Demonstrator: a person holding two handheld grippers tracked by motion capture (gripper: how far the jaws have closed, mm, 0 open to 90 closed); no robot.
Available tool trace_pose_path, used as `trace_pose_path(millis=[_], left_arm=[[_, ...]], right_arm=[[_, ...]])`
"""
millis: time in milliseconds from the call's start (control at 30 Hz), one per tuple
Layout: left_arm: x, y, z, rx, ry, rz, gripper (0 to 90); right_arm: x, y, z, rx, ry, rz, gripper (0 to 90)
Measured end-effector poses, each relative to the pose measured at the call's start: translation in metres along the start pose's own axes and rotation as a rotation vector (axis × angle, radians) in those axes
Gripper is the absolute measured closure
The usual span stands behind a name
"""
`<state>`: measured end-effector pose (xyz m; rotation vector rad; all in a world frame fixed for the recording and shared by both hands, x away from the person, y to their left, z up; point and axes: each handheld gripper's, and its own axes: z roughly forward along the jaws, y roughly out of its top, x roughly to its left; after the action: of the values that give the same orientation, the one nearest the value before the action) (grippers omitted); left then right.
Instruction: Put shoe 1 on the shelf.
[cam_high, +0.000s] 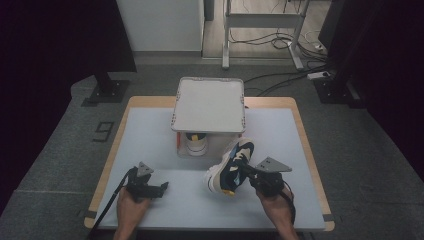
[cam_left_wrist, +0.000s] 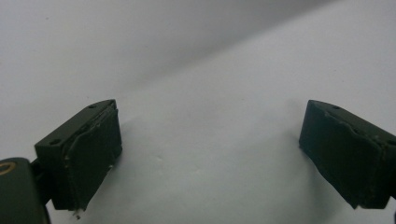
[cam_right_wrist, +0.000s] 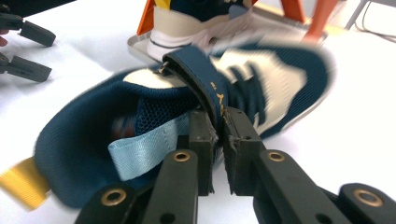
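We keep the right hand-held gripper (cam_right_wrist: 218, 135) clamped on the tongue of the navy, cream and yellow sneaker (cam_high: 231, 167), tilted above the pale worktop (cam_high: 150, 145); left hand-held gripper (cam_high: 152, 188) rests apart, empty.

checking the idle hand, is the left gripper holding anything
No: in the left gripper view the left gripper has its black jaws wide apart with just bare white table surface between them.

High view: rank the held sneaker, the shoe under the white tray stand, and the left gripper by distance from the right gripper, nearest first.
1. Held sneaker: clamped in the right gripper, just to its left.
2. Shoe under the tray stand: up and left, beneath the white tray.
3. Left gripper: across the table, far left.
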<state>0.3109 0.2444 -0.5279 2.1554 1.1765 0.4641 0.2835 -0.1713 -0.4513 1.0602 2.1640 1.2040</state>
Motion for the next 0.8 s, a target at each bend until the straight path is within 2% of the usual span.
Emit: trace_pose_path(millis=[33, 67, 100, 133, 233, 333, 367, 400, 467, 500, 533, 633, 700, 800], left_arm=[[0.000, 0.000, 0.000, 0.000, 0.000, 0.000, 5.6], [0.000, 0.000, 0.000, 0.000, 0.000, 0.000, 5.5], [0.000, 0.000, 0.000, -0.001, 0.000, -0.001, 5.6], [0.000, 0.000, 0.000, -0.001, -0.001, -0.002, 5.5], [0.000, 0.000, 0.000, -0.001, 0.000, 0.000, 5.6], [0.000, 0.000, 0.000, -0.002, 0.000, 0.000, 5.6], [0.000, 0.000, 0.000, -0.002, 0.000, 0.000, 5.7], [0.000, 0.000, 0.000, -0.002, 0.000, 0.000, 5.6], [0.000, 0.000, 0.000, -0.002, 0.000, 0.001, 5.7], [0.000, 0.000, 0.000, -0.002, 0.000, 0.001, 5.7], [0.000, 0.000, 0.000, -0.002, 0.001, 0.001, 5.7], [0.000, 0.000, 0.000, -0.002, 0.001, 0.001, 5.7], [0.000, 0.000, 0.000, -0.002, 0.001, 0.001, 5.7], [0.000, 0.000, 0.000, -0.003, 0.002, 0.002, 5.8]], right_arm=[[-0.001, 0.003, -0.003, 0.007, 0.003, -0.007, 83.0], [-0.003, 0.006, -0.005, 0.004, 0.022, -0.006, 88.2], [-0.005, 0.009, -0.006, -0.009, 0.055, 0.007, 88.4], [-0.006, 0.012, -0.007, -0.011, 0.068, 0.017, 87.2], [-0.004, 0.014, 0.000, 0.028, 0.052, -0.012, 76.1], [0.002, 0.008, 0.005, 0.035, 0.074, 0.005, 62.5], [0.005, 0.005, 0.003, 0.017, 0.057, 0.008, 54.0], [0.005, 0.004, 0.001, 0.012, 0.063, 0.014, 45.0], [0.008, 0.000, -0.005, 0.002, 0.105, 0.055, 37.9], [0.011, -0.002, -0.009, -0.006, 0.113, 0.059, 34.0], [0.015, -0.003, -0.012, 0.001, 0.130, 0.055, 33.1], [0.029, -0.008, -0.018, 0.018, 0.221, 0.051, 33.3], [0.039, -0.009, -0.019, 0.017, 0.253, 0.048, 35.3], [0.052, -0.008, -0.015, 0.012, 0.281, 0.027, 43.0]])
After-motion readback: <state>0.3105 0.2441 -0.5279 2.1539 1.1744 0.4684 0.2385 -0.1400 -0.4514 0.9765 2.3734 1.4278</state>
